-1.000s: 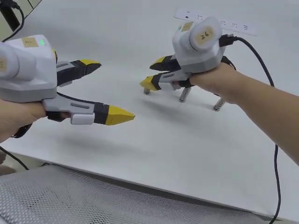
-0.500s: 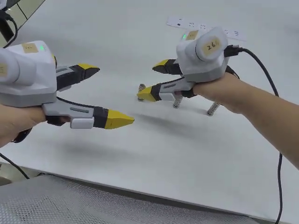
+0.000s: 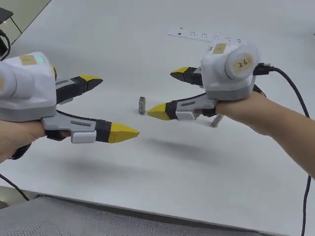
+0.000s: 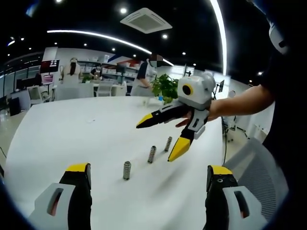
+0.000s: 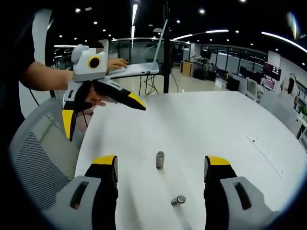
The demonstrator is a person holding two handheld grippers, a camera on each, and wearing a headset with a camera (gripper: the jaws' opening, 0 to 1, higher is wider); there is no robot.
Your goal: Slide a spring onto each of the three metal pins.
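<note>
Hovering over the white workbench (image 3: 98, 196), the left gripper (image 3: 115, 105) holds its jaws spread wide, gripping nothing. Just right of it, a spring (image 3: 142, 105) stands upright. The right gripper (image 3: 164, 93), jaws likewise apart and empty, hangs over a second spring (image 3: 215, 120). The left gripper view shows a third spring (image 4: 152, 154) between them.

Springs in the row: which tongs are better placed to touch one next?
Right, probably. The right tongs hang open just beside the springs; the left tongs are open too, but farther back.
</note>
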